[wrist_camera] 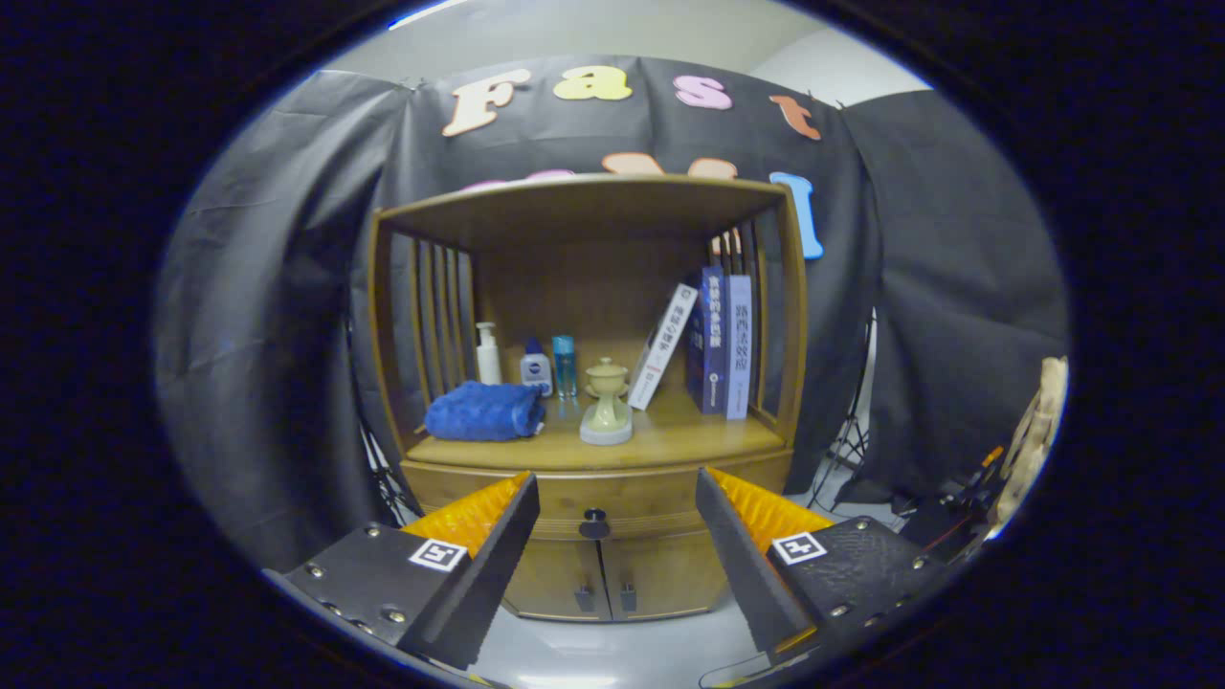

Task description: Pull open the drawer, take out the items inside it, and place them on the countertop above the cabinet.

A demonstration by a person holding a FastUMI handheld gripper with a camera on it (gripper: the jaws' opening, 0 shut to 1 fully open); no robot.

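A wooden cabinet stands ahead against the booth wall. Its drawer is closed, with a dark round knob at the front centre. My gripper is open and holds nothing; the knob sits between and a little beyond the fingertips, still apart from them. The countertop above the drawer carries a folded blue towel, a pale lidded cup, three small bottles and several books. What lies inside the drawer is hidden.
Two lower cabinet doors with small handles sit under the drawer. Slatted side walls and a top shelf enclose the countertop. Stands and cables crowd the floor right of the cabinet. A pale wooden object is at far right.
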